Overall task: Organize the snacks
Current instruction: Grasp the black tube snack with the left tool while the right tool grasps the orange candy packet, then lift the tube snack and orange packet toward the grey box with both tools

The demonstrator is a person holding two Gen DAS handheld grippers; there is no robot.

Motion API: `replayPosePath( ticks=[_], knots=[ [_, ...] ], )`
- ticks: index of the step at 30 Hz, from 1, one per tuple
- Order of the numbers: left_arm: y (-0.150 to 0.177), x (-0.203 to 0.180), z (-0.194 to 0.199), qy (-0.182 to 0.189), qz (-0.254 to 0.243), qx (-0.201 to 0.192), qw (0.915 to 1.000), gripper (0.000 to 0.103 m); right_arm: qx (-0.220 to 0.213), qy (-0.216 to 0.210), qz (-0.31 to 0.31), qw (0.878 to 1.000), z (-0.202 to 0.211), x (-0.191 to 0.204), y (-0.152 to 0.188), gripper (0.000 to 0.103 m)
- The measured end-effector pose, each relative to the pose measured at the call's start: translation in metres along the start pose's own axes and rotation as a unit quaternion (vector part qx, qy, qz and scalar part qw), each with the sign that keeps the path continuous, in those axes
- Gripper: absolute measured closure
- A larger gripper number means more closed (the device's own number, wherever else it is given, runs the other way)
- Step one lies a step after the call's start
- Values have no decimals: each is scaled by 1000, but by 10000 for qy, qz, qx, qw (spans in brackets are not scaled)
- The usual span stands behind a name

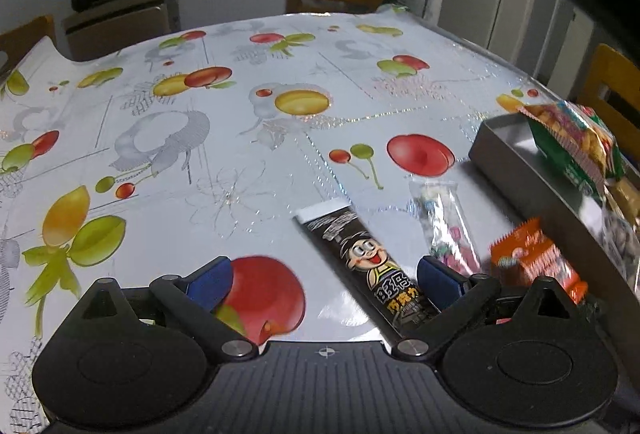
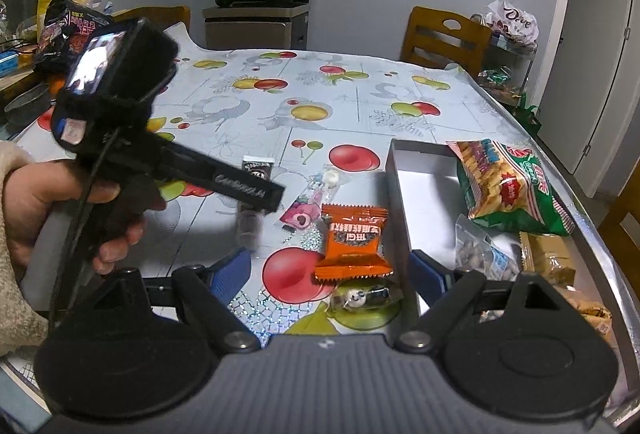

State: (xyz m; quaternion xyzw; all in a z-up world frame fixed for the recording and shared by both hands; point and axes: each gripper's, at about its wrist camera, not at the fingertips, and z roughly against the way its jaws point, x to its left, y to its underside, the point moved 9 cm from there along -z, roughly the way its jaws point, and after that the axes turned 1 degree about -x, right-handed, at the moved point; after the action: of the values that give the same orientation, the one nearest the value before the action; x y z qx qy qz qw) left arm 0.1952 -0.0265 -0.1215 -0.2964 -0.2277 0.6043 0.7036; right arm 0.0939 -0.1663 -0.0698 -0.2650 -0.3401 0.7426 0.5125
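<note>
1. Snacks, left wrist view: the black chocolate bar (image 1: 370,266) lies flat on the table (image 1: 240,138), its near end passing between the fingers of the left hand-held gripper (image 1: 324,280) and close to the right-hand blue pad
2. The left hand-held gripper has its jaws wide apart; no pad presses on the bar
3. The clear candy packet (image 1: 446,222) lies just beside the bar, and the orange packet (image 1: 536,260) lies beyond it, near the grey tray (image 1: 504,150)
4. The green crisp bag (image 1: 576,146) rests in the tray, overhanging its far rim
5. Snacks, right wrist view: the orange packet (image 2: 352,240) lies on the table (image 2: 360,106) between the fingers of the right hand-held gripper (image 2: 332,272), touching neither pad
6. The right hand-held gripper has its jaws wide apart and holds nothing
7. A small clear-wrapped sweet (image 2: 366,298) lies just below the orange packet; the clear candy packet (image 2: 316,194) lies just above and to the left of it
8. The chocolate bar (image 2: 256,170) is partly hidden behind the left hand-held gripper (image 2: 256,194), which a hand (image 2: 52,202) grips by its handle
9. The grey tray (image 2: 404,194) sits on the right, carrying the green crisp bag (image 2: 508,186), a nut packet (image 2: 484,254) and a tan packet (image 2: 552,258)
10. A wooden chair (image 2: 444,34) stands at the far edge of the table
</note>
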Motion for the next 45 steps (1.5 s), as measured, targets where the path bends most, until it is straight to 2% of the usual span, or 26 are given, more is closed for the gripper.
replayPosePath(
  ticks=[10,13,14,15,18,23,29,40,44,45],
  knots=[
    [19,12,19,3,-275,-60,9996,9,-39,84,-118,9999,-21,-1,-8,17],
    [19,10,19,110,-292,-226,9993,9,-8,227,-161,9996,-33,-3,-10,20],
    [19,10,19,131,-311,-294,9990,10,26,277,-173,9995,-36,-4,-10,25],
    [19,9,19,158,-354,-365,9986,13,59,315,-202,9993,-40,-5,-11,29],
    [20,5,21,330,-495,-544,9967,20,157,310,-293,9990,-48,-5,-12,35],
    [18,0,23,870,-468,-644,9930,26,310,456,-287,9981,-62,-5,-10,35],
    [16,-1,17,863,-490,-741,9923,30,432,454,-249,9977,-74,-3,-9,35],
    [16,-1,19,960,-655,-795,9900,54,502,357,-170,9980,-84,-1,-7,49],
    [16,-2,20,1061,-658,-803,9889,67,492,376,-208,9979,-86,-2,-7,63],
    [16,-3,20,1068,-663,-803,9888,70,487,378,-224,9978,-86,-2,-7,63]
  ],
)
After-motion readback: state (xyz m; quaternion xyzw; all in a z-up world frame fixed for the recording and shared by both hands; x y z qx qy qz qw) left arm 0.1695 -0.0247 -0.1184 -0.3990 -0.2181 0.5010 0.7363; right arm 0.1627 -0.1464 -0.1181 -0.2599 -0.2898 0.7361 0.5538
